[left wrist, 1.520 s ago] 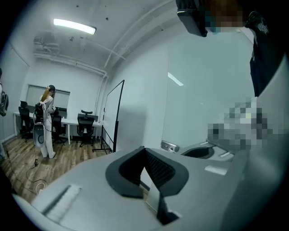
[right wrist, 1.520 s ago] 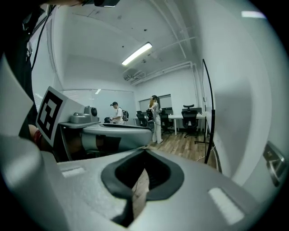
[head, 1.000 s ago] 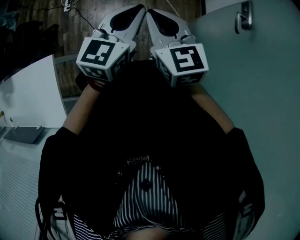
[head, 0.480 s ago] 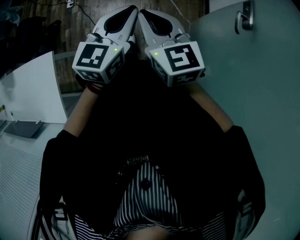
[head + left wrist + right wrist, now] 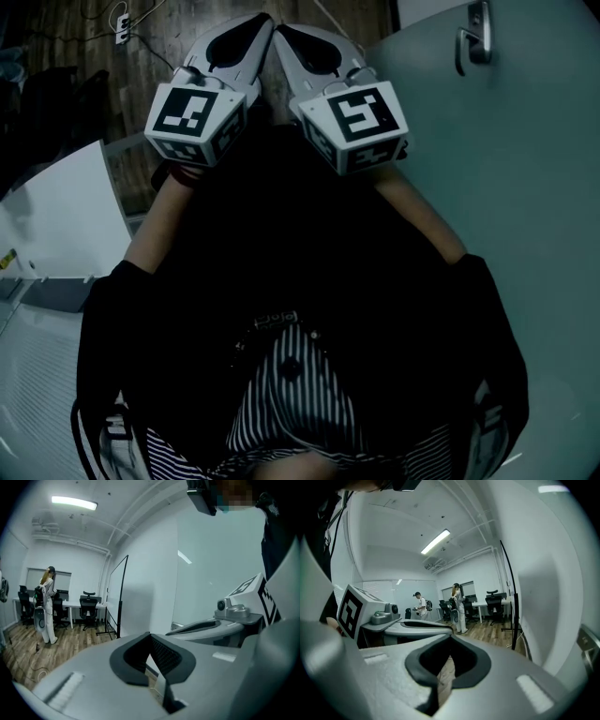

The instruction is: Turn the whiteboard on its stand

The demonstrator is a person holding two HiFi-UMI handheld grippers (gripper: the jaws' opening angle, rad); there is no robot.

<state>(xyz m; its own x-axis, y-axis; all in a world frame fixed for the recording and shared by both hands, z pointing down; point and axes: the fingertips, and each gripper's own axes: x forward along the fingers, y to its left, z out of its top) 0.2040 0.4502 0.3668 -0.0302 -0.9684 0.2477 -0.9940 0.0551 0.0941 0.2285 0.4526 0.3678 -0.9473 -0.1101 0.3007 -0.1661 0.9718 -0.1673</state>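
Two grippers, both shut and empty, held well apart from the one whiteboard.
The left gripper [image 5: 262, 22] and right gripper [image 5: 285, 30] sit tip beside tip. The whiteboard [image 5: 117, 595] stands upright, with a person [image 5: 458, 604] and a second person [image 5: 423, 606] beyond it.

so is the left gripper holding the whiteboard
No, the left gripper has its jaws together on nothing, and the whiteboard stands farther off beside the wall.

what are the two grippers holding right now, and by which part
Nothing is held. The left gripper and the right gripper both have their jaws together with nothing between them, and the whiteboard stands apart, untouched.
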